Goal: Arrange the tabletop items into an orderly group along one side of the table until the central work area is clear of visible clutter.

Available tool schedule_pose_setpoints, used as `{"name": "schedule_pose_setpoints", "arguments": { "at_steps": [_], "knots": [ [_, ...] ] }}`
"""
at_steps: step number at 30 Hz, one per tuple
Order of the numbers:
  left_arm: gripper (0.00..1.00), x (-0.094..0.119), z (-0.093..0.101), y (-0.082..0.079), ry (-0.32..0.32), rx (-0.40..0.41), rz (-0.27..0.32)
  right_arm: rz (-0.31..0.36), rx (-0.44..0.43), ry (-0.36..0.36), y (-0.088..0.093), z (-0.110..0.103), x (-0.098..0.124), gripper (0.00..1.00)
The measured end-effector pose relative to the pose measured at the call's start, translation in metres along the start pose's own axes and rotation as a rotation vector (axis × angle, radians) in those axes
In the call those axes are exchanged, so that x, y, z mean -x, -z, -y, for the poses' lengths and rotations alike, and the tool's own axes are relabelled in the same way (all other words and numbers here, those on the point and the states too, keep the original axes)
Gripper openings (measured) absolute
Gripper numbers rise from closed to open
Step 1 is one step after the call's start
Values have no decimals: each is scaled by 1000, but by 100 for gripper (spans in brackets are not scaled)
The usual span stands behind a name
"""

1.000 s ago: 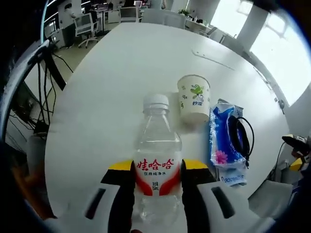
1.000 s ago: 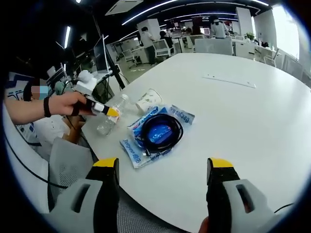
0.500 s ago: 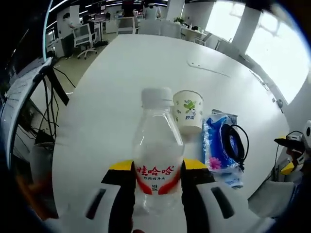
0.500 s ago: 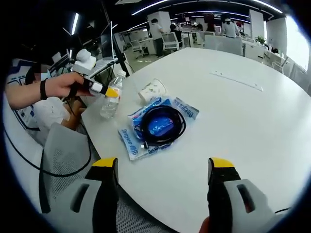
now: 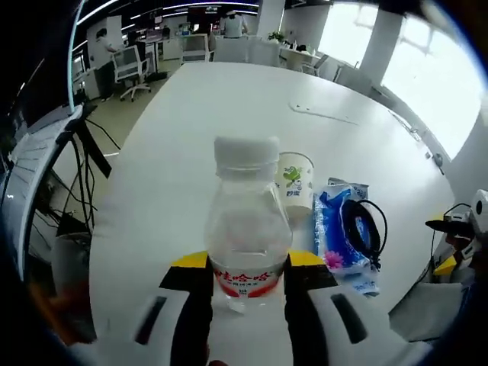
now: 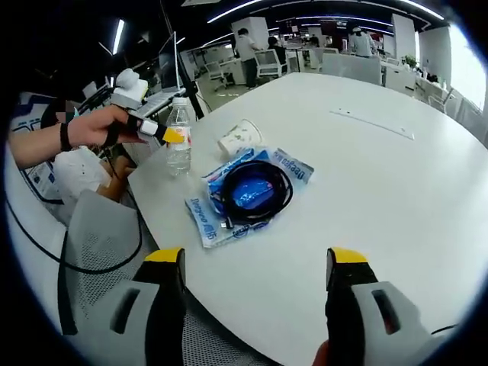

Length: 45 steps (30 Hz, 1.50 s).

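Note:
A clear water bottle [image 5: 245, 229] with a white cap and a red label stands upright between my left gripper's [image 5: 248, 274] yellow-tipped jaws, which are shut on its lower body. From the right gripper view, the bottle [image 6: 179, 136] stands near the table's edge with the left gripper [image 6: 169, 136] on it, held by a person's hand. Just beyond it lies a paper cup [image 5: 294, 179] [image 6: 239, 138] on its side. Beside the cup is a blue tissue pack [image 5: 341, 236] [image 6: 252, 194] with a coiled black cable [image 6: 253, 190] on top. My right gripper [image 6: 255, 274] hangs open near the table's edge, nothing between its jaws.
The round white table [image 6: 366, 183] stretches bare beyond the items, with a flat white strip [image 6: 372, 122] far across. A grey mesh chair [image 6: 99, 252] sits by the edge under the left hand. Office chairs and desks stand in the background.
The bottle has been tipped from leaning to upright in the left gripper and now stands on the table by the edge. The right gripper stays open and almost still.

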State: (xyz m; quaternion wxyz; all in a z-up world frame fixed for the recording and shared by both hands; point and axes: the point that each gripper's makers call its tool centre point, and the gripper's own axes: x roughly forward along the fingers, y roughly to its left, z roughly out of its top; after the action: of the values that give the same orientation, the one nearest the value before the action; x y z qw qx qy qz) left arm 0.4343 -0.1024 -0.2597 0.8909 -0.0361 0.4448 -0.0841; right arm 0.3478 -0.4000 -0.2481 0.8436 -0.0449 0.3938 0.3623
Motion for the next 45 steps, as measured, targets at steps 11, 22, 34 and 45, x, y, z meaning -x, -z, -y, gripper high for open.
{"name": "schedule_pose_setpoints", "arguments": {
  "at_steps": [11,22,34,45],
  "knots": [
    [35,3,2,2,-20,-29,46,-1,-7,8,3,4,2,75],
    [36,10,5,12,-59,-70,101,-6,-17,11,7,5,3,75],
    [36,12,5,22,-91,-115,106,-5,-15,9,7,3,3,75],
    [36,13,6,22,-100,-109,117,-4,-19,9,9,1,4,75]
  ]
}}
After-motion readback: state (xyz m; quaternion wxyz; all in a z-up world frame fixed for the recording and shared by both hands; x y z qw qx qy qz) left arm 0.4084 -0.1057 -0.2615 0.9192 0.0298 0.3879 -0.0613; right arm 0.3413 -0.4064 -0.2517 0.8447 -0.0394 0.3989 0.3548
